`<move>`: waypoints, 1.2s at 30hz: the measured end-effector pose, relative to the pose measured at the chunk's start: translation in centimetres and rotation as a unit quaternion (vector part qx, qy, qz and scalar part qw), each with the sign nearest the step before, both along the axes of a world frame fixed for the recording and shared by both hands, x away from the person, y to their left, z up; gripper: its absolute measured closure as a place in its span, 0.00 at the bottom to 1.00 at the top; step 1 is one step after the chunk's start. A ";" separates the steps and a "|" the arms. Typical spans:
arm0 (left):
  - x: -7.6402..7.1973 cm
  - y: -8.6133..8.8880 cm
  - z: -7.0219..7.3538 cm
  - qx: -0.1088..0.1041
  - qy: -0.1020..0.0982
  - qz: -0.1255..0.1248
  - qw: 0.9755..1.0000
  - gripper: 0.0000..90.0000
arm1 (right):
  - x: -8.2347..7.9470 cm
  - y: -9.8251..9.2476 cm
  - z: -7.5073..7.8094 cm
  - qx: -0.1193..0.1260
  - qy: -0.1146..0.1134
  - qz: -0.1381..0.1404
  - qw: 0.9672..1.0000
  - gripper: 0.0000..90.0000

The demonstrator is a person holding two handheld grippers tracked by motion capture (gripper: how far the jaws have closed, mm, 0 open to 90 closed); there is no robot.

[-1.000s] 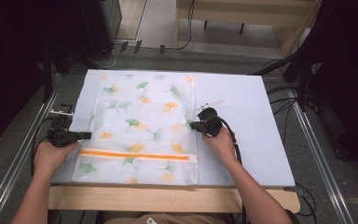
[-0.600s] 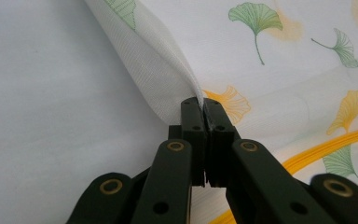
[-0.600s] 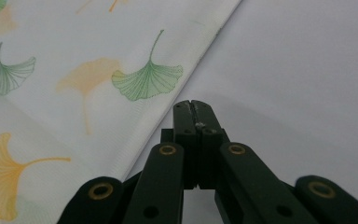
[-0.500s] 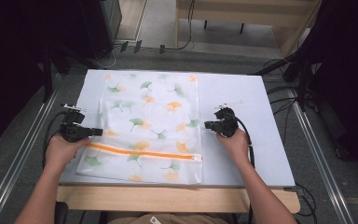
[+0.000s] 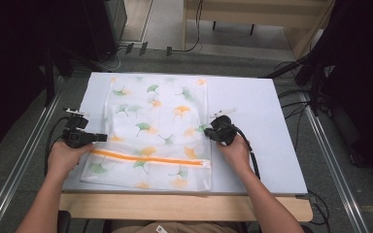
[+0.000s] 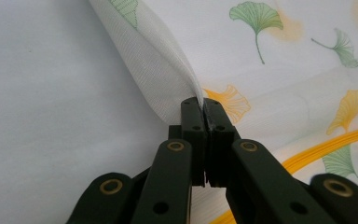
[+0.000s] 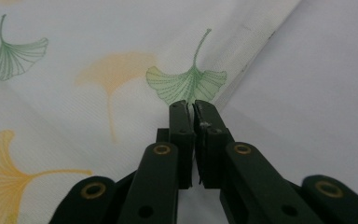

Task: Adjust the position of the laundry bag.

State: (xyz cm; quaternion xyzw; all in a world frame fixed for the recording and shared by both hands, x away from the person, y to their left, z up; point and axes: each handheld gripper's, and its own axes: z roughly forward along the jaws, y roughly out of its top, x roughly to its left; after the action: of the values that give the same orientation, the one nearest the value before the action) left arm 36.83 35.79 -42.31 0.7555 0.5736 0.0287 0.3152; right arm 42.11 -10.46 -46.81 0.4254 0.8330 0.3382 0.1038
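Nearest the person, the mesh laundry bag point(image 5: 158, 128) has its orange zipper point(image 5: 150, 158) running across, from the left tool point(image 5: 99, 138) toward the right tool point(image 5: 209, 132). The left tool's jaws are pressed together, pinching the bag's left edge into a raised fold point(image 6: 168, 70). The right tool's jaws are likewise closed on the bag's right edge point(image 7: 189, 88). Between the two tools the bag lies on the white worktop point(image 5: 267, 136), its long axis pointing away from the person, far end beyond both tools.

Even, soft overhead light brightens the counter point(image 5: 252, 111); the surroundings fall dark. The high view is slightly soft, and the close views blur at their bottom edges.
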 end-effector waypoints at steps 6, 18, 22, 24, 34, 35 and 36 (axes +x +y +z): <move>0.0 -0.6 0.2 -0.019 -0.004 -0.012 1.000 1.00 | 0.3 -1.2 0.5 0.004 0.008 -0.010 1.000 1.00; 0.4 -5.2 0.3 -0.022 -0.013 -0.073 0.997 1.00 | 0.7 -7.2 1.3 0.023 0.013 -0.075 0.997 0.99; 0.8 -6.3 0.3 -0.024 -0.017 -0.086 0.996 1.00 | 0.7 -8.5 1.4 0.019 0.013 -0.089 0.996 0.99; 1.0 -6.9 0.1 -0.026 -0.019 -0.089 0.995 1.00 | 0.6 -9.0 1.5 0.018 0.011 -0.096 0.995 0.99; 1.1 -6.7 -0.2 -0.022 -0.011 -0.087 0.996 0.75 | 0.4 -10.7 1.6 0.052 0.015 -0.102 0.993 0.79; 1.0 -6.6 -0.1 -0.019 -0.014 -0.088 0.996 0.71 | 0.4 -10.7 1.7 0.056 0.013 -0.099 0.993 0.76; 0.8 -6.5 0.0 -0.014 -0.016 -0.092 0.996 0.67 | 0.2 -10.8 1.8 0.057 0.010 -0.094 0.994 0.72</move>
State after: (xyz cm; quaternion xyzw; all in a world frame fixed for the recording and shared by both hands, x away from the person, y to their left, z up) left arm 37.66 29.26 -42.29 0.8000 0.4971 0.0042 0.3360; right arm 42.35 -21.28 -44.99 0.5101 0.7697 0.3701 0.1025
